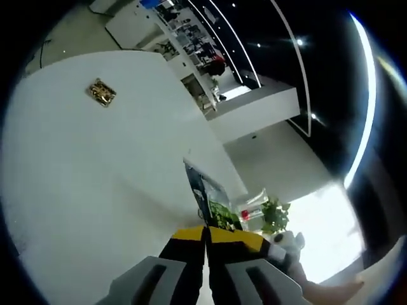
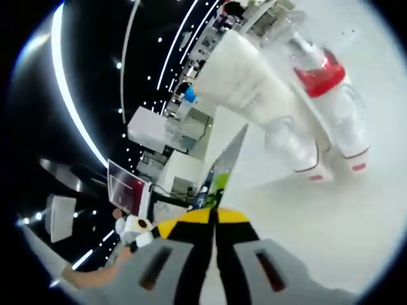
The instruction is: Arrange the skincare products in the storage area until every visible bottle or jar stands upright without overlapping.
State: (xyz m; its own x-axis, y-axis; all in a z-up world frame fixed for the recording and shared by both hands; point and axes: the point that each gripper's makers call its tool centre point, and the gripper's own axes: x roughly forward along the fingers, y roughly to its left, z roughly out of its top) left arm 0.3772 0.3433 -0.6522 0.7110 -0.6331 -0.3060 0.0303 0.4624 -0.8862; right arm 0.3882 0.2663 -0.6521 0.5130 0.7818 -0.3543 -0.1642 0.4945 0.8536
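Note:
A flat sachet (image 2: 222, 170) printed with green leaves rises edge-on from between the tips of my right gripper (image 2: 215, 213), which is shut on it. Beyond it lies a clear organiser (image 2: 299, 136) holding a white tube (image 2: 245, 79) and a red-capped bottle (image 2: 321, 73). In the left gripper view the sachet (image 1: 205, 190) shows its face just past my left gripper (image 1: 206, 234). That gripper's yellow-tipped jaws are pressed together. I cannot tell whether they touch the sachet. The organiser (image 1: 253, 204) sits small behind it, with a red cap showing.
A small gold-brown object (image 1: 102, 93) lies far out on the white table (image 1: 95, 178). A potted plant (image 1: 275, 216) stands past the organiser. A hand (image 1: 324, 292) and part of the other gripper (image 1: 283, 244) sit at lower right. Shelving and counters (image 1: 191, 44) fill the background.

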